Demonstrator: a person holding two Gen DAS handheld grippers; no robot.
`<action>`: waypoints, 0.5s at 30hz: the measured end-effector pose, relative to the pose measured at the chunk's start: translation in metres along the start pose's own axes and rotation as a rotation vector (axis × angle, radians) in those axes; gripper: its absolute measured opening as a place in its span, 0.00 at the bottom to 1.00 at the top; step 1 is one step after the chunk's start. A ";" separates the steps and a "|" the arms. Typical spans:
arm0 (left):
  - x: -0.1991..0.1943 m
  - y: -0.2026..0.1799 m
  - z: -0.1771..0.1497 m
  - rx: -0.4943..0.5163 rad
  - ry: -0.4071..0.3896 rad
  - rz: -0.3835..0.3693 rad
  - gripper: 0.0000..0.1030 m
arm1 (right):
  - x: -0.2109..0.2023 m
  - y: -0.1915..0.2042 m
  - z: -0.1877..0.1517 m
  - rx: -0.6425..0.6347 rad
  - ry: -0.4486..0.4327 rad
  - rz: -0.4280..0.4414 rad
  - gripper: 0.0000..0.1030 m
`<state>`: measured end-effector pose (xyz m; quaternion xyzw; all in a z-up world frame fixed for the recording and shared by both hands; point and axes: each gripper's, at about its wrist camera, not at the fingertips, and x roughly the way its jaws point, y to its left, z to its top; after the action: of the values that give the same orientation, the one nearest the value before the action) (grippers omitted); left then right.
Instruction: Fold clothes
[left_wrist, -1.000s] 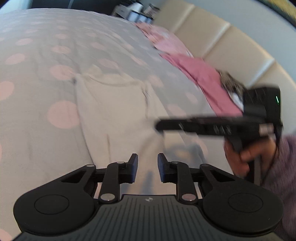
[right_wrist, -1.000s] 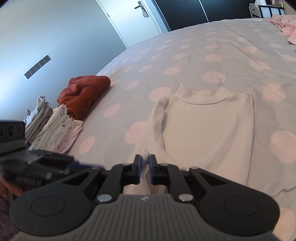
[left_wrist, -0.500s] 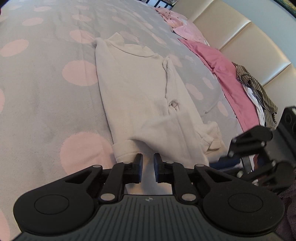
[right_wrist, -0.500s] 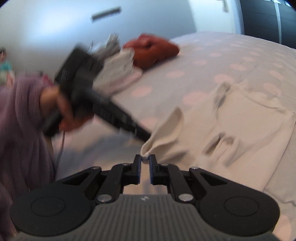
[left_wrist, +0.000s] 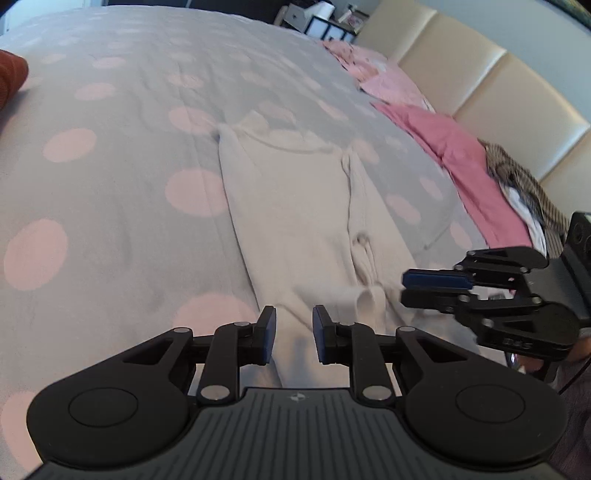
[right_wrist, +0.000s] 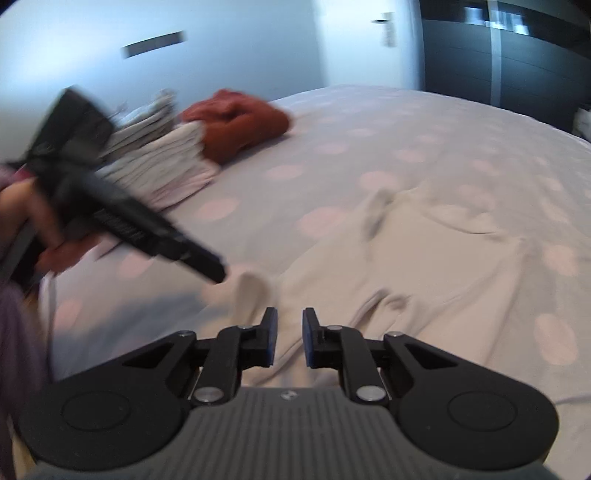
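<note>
Left wrist view: cream top (left_wrist: 295, 206) lies flat on dotted bedspread (left_wrist: 110, 177), hem toward 6 o'clock. Left gripper (left_wrist: 293, 339) jaws narrow, opening, nothing pinched. Right gripper (left_wrist: 406, 288) at 3 o'clock, jaws narrow, opening, empty. Pink clothes (left_wrist: 461, 155) at 2 o'clock.

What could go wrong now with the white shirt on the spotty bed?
1. Both tongs, left and right, are opening with nothing gripped, so the cream shirt may just lie there unfolded.
2. The folded-in sleeve looks bunched and could be trapped as a lump in the next fold.
3. The tongs are close together at the hem, so they might bump.
</note>
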<state>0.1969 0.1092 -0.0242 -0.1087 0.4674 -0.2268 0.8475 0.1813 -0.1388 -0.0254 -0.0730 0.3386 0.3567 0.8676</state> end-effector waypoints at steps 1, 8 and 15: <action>0.000 -0.001 0.003 -0.006 -0.014 0.007 0.18 | 0.007 0.000 0.003 0.000 0.002 -0.041 0.15; 0.000 -0.008 0.017 -0.012 -0.062 -0.007 0.18 | 0.051 0.021 0.004 -0.018 0.077 0.067 0.18; 0.018 -0.018 -0.002 0.065 0.025 0.015 0.18 | 0.038 0.041 -0.026 -0.073 0.178 0.193 0.19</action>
<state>0.1981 0.0851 -0.0317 -0.0747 0.4713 -0.2367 0.8463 0.1591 -0.0969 -0.0648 -0.1028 0.4066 0.4428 0.7925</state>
